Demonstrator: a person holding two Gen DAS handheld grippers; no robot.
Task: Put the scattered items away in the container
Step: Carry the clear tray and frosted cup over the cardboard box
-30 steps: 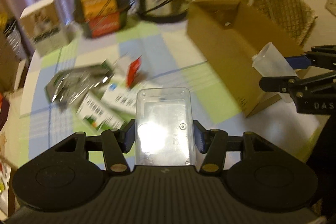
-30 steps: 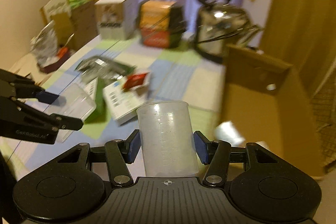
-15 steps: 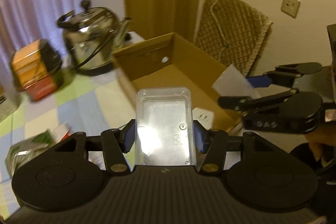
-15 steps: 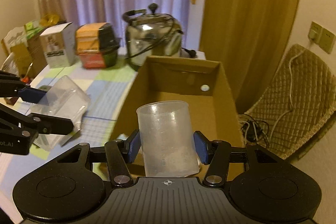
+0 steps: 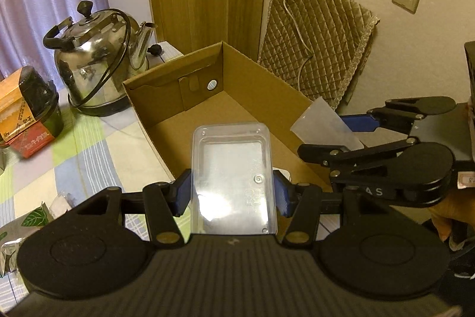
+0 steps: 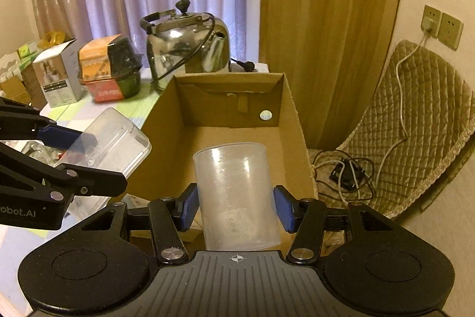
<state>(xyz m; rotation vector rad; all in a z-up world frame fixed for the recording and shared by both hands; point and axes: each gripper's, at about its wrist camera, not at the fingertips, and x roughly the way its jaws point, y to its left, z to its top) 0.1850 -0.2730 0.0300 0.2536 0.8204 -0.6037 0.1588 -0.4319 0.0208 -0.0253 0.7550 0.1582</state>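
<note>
My left gripper [image 5: 233, 192] is shut on a clear rectangular plastic box [image 5: 231, 168], held flat just above the near end of the open cardboard box [image 5: 166, 97]. My right gripper [image 6: 236, 207] is shut on a translucent measuring cup [image 6: 234, 183], held upright over the cardboard box [image 6: 291, 121]. In the left wrist view the right gripper [image 5: 322, 134] and the cup [image 5: 317, 121] hang over the box's right wall. The right wrist view shows the left gripper [image 6: 109, 162] with the clear box [image 6: 118, 135] at the box's left wall.
A steel kettle [image 5: 98, 64] with a cord stands behind the box on the checked tablecloth [image 5: 89, 144]. An orange-and-black package [image 5: 26, 109] and a white carton [image 6: 56, 79] stand far left. A foil packet [image 5: 17, 233] lies near left. A quilted pad [image 5: 320, 43] with a cable is right of the table.
Both grippers have swung right, away from the scattered packets on the table, to the cardboard box. Each still carries its item. They moved little in the last half second.
</note>
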